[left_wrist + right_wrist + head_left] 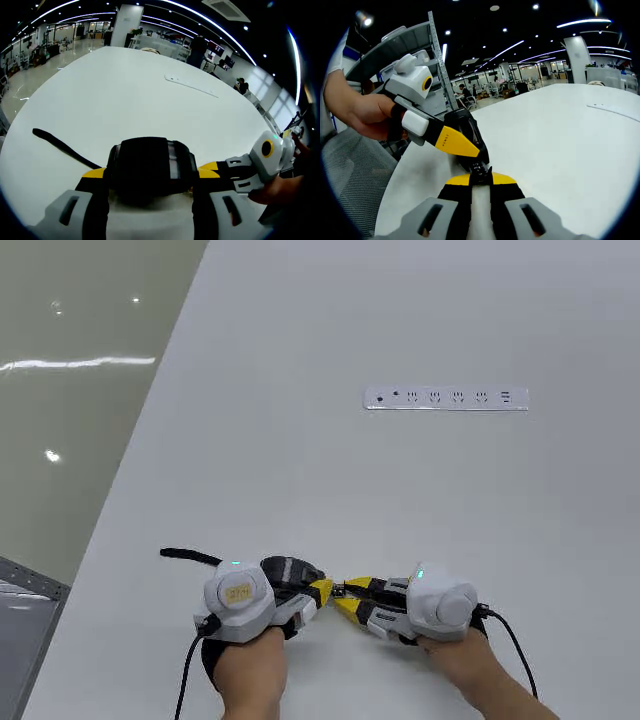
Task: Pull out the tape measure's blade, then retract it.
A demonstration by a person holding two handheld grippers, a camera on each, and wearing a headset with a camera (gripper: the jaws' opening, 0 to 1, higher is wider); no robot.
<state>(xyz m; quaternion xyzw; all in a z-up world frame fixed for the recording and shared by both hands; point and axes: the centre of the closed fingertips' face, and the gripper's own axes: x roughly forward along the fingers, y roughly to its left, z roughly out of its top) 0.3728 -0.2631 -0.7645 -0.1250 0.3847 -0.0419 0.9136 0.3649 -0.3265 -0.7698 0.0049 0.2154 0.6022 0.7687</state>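
left claw (150, 172) clamped on the tape measure (290, 573) body near the front edge of the tabletop (400, 490), right claw (480, 179) pinching only the blade tip (479, 169) — thin bite, so risk is the tip slipping mid-pull and snapping back, or the body twisting loose.

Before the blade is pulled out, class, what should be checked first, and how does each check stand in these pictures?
1. Tape measure held between the left gripper's jaws: ok.
2. Right gripper shut on the blade hook: ok, as far as the right gripper view shows.
3. Strap trailing left, away from the blade hook: ok.
4. Bare table to the right for the pull: ok.
5. Power strip out of the pull path: ok, it lies far up the table.
6. Blade lock released: cannot tell.
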